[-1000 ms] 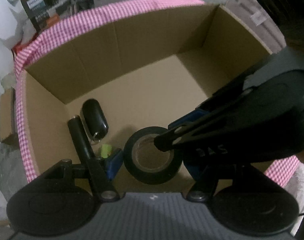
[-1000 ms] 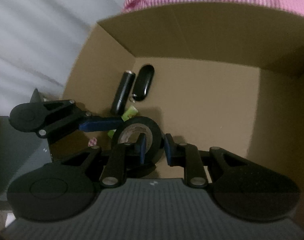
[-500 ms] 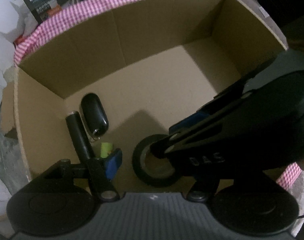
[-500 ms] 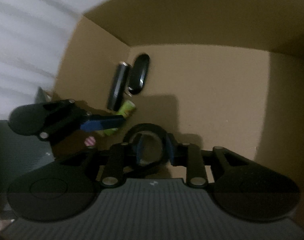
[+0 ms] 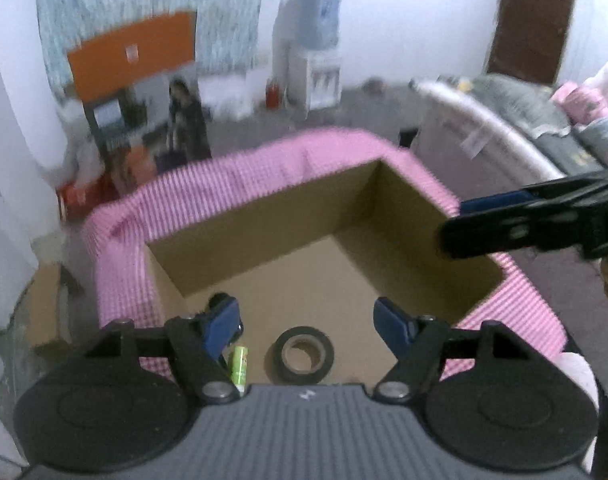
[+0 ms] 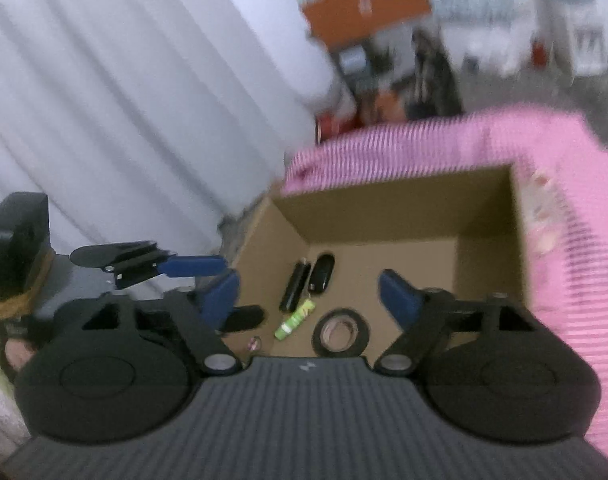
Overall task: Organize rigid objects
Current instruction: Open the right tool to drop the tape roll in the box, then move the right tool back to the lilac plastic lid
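As jaws spread, tape roll [image 6: 341, 333] lies in box [image 6: 384, 220]

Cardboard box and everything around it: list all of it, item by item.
cardboard box: 1, brown, pink checked cloth over its rim
tape roll: 1, black, flat on box floor, near side
battery: 1, green, left of the tape roll
cylindrical stick: 1, black, by the left wall
oval fob: 1, black, beside the stick
water dispenser: 1, white, background
left gripper: blue pads, open, empty
right gripper: blue pads, just opened, empty
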`<state>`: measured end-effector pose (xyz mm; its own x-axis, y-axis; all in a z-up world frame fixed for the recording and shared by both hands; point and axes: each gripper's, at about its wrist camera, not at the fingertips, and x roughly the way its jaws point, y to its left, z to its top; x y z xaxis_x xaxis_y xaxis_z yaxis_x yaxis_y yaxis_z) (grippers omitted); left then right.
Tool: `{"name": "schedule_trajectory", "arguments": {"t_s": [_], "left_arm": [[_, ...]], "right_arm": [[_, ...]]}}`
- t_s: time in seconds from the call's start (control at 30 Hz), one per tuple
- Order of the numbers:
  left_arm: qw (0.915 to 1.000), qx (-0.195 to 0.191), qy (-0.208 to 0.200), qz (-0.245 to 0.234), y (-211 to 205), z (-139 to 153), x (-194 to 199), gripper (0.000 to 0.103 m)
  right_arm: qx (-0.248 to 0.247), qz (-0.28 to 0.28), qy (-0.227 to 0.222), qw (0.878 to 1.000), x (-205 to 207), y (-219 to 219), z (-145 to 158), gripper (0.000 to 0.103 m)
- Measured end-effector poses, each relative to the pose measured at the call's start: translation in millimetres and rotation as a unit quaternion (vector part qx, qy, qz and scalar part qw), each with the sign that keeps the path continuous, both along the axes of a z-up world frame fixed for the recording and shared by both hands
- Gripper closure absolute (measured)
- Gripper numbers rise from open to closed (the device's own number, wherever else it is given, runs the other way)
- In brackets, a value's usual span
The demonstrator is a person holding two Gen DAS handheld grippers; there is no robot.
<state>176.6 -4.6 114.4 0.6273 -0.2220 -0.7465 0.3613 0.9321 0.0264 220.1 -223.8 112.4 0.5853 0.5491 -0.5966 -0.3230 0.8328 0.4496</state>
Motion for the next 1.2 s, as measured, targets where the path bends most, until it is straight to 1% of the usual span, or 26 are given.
{"name": "schedule_trajectory", "arguments": {"t_s": [0.03,0.07,0.1,0.13,0.17,0.2,0.23,0.27,0.3,0.33,0.37,0.4,0.47,0.5,0.57,0.63,0.7,0.8,0.87,0.9,0.93,1.0,1.03,1.07,1.13,1.2], "left_arm": [[0.9999,-0.002,-0.014,-0.002,1,6,-12,0.027],[0.9997,-0.003,-0.025,-0.005,2,10,-22,0.026],[0.9994,-0.005,-0.034,-0.006,1,13,-33,0.024],[0.9992,-0.008,-0.04,-0.005,3,14,-42,0.023],[0.999,-0.013,-0.042,-0.004,4,13,-54,0.022],[0.999,-0.018,-0.041,-0.001,4,9,-60,0.021],[0.9991,-0.024,-0.036,0.001,6,4,-68,0.02],[0.9992,-0.028,-0.027,0.003,8,-3,-75,0.019],[0.9993,-0.032,-0.018,0.006,9,-11,-82,0.019],[0.9992,-0.037,-0.011,0.011,10,-19,-88,0.019],[0.9991,-0.04,-0.005,0.016,11,-29,-94,0.019],[0.9989,-0.043,-0.001,0.019,13,-38,-101,0.019],[0.9983,-0.05,0.012,0.026,13,-59,-109,0.016],[0.9979,-0.055,0.016,0.03,15,-66,-113,0.016],[0.9964,-0.072,0.028,0.035,19,-81,-119,0.015],[0.9942,-0.094,0.037,0.038,22,-95,-124,0.009],[0.9922,-0.108,0.045,0.043,23,-107,-127,0.003],[0.9908,-0.118,0.054,0.039,26,-120,-128,0.003],[0.9906,-0.121,0.055,0.035,25,-124,-129,0.002],[0.991,-0.118,0.053,0.033,23,-126,-129,0.0],[0.9917,-0.115,0.051,0.029,22,-127,-128,0.0],[0.9929,-0.108,0.047,0.018,20,-130,-129,0.0],[0.9936,-0.104,0.045,0.011,18,-131,-130,0.0],[0.9944,-0.097,0.043,0.005,16,-133,-130,0.0],[0.9966,-0.073,0.038,-0.001,11,-137,-131,0.0],[0.9982,-0.05,0.033,-0.005,7,-141,-133,0.0]], "right_arm": [[-0.005,-0.007,-0.019,1.0,-17,-5,8,0.015],[-0.005,-0.007,-0.019,1.0,-17,-5,8,0.013],[-0.012,-0.013,-0.034,0.999,-33,-11,16,0.009],[-0.031,-0.023,-0.053,0.998,-62,-19,23,0.005],[-0.031,-0.023,-0.053,0.998,-62,-19,23,0.001],[-0.043,-0.025,-0.059,0.997,-74,-19,22,0.001],[-0.074,-0.026,-0.063,0.995,-95,-14,14,0.001],[-0.074,-0.026,-0.063,0.995,-95,-14,14,0.001],[-0.091,-0.024,-0.061,0.994,-103,-10,9,0.001],[-0.132,-0.022,-0.053,0.99,-115,2,-6,0.001],[-0.132,-0.022,-0.053,0.99,-115,2,-6,0.001],[-0.163,-0.02,-0.044,0.985,-123,14,-22,0.001],[-0.174,-0.016,-0.039,0.984,-126,20,-30,0.001],[-0.189,-0.008,-0.031,0.981,-128,29,-44,0.001],[-0.192,-0.005,-0.031,0.981,-129,32,-52,0.001],[-0.206,-0.012,-0.033,0.978,-136,36,-67,0.001],[-0.208,-0.013,-0.031,0.977,-137,37,-72,0.001],[-0.203,-0.011,-0.019,0.979,-138,35,-82,0.001],[-0.196,-0.008,-0.024,0.98,-142,35,-85,0.001],[-0.182,-0.008,-0.027,0.983,-148,32,-84,0.001],[-0.182,-0.008,-0.027,0.983,-148,32,-84,0.001],[-0.157,-0.011,-0.013,0.988,-148,29,-88,0.001],[-0.14,-0.019,0.004,0.99,-146,28,-94,0.001],[-0.14,-0.019,0.004,0.99,-146,28,-94,0.001],[-0.123,-0.034,0.024,0.991,-141,28,-102,0.001],[-0.116,-0.036,0.03,0.992,-139,29,-105,0.001]]}}
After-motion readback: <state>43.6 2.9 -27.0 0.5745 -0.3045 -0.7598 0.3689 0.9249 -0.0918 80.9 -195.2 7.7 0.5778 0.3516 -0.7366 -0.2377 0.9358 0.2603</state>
